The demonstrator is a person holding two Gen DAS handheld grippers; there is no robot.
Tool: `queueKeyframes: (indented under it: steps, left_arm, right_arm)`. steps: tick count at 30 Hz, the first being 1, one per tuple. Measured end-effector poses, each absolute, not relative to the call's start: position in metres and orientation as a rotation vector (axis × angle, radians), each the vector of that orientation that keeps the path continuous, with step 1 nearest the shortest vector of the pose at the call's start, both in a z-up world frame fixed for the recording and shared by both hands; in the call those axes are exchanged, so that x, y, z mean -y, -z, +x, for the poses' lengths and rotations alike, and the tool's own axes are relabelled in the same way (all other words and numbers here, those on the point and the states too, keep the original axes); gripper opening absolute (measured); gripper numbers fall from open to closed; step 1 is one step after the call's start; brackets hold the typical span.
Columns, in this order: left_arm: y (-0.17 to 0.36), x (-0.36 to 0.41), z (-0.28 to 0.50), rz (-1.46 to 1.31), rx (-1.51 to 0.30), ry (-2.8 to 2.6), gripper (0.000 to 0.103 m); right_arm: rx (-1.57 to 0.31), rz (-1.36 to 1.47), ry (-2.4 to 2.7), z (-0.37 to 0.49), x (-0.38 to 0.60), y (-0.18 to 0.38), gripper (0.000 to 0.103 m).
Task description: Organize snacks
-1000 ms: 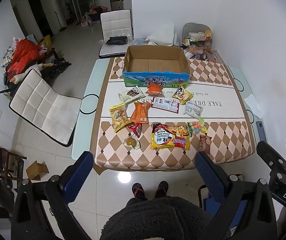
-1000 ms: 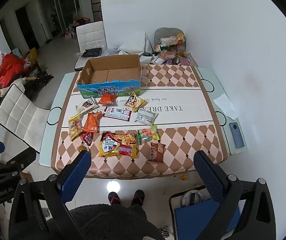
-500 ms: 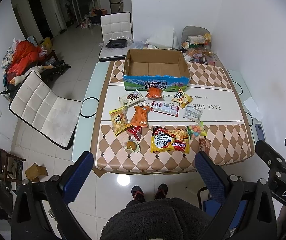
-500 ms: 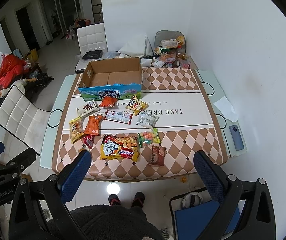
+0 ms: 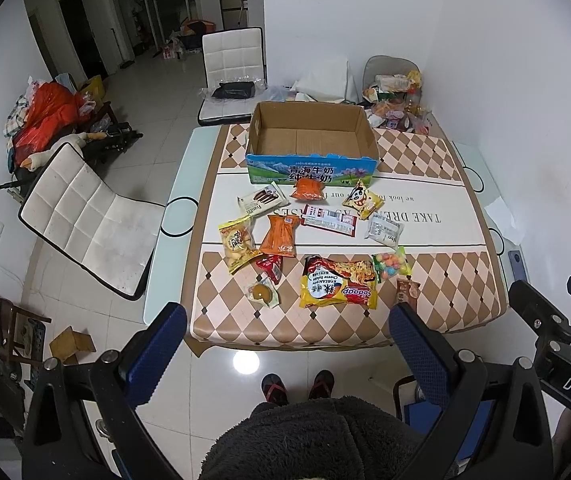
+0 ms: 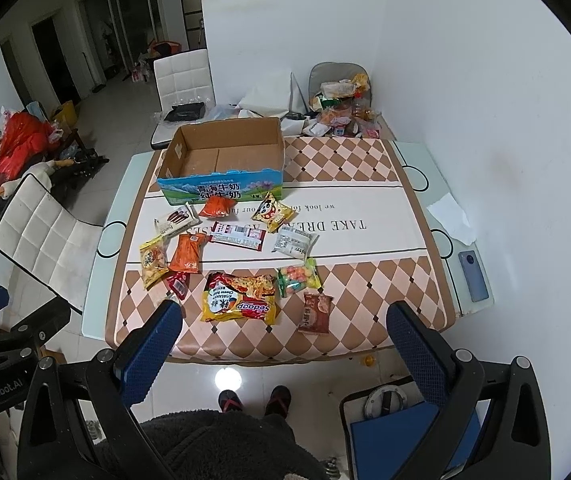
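Several snack packets lie on the checkered table point(image 5: 445, 288): a yellow-red noodle pack point(image 5: 337, 286) point(image 6: 239, 298), an orange packet point(image 5: 279, 236), a yellow biscuit bag point(image 5: 237, 242), a colourful candy bag point(image 5: 391, 266) and a brown packet point(image 6: 315, 312). An empty open cardboard box point(image 5: 311, 140) point(image 6: 223, 158) stands behind them. My left gripper point(image 5: 285, 340) and right gripper point(image 6: 285, 336) are both open and empty, held high above the floor in front of the table's near edge.
White chairs stand left point(image 5: 81, 216) and behind point(image 5: 231, 76) the table. A pile of other snacks point(image 5: 395, 100) sits at the far right corner. A phone point(image 6: 473, 276) and paper point(image 6: 449, 218) lie on the right glass edge. A wall runs along the right.
Both grippers have pulled back and up a little, so the table looks slightly farther and lower in frame. Nothing on the table moved.
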State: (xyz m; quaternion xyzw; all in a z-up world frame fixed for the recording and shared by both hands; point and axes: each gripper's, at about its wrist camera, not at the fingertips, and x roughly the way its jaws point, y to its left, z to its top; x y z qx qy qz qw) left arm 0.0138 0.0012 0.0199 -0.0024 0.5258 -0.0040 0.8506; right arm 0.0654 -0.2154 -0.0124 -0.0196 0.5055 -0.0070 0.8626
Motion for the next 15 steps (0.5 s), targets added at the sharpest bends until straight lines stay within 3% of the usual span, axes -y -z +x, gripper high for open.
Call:
queueKeyframes:
  steps: [15]
  left_arm:
    - [-0.0206,-0.0024,0.0131,-0.009,-1.103,0.011,0.103]
  right_arm:
    - [-1.057,-0.037,0.013,0.0612,0.2168,0.0118,0.103]
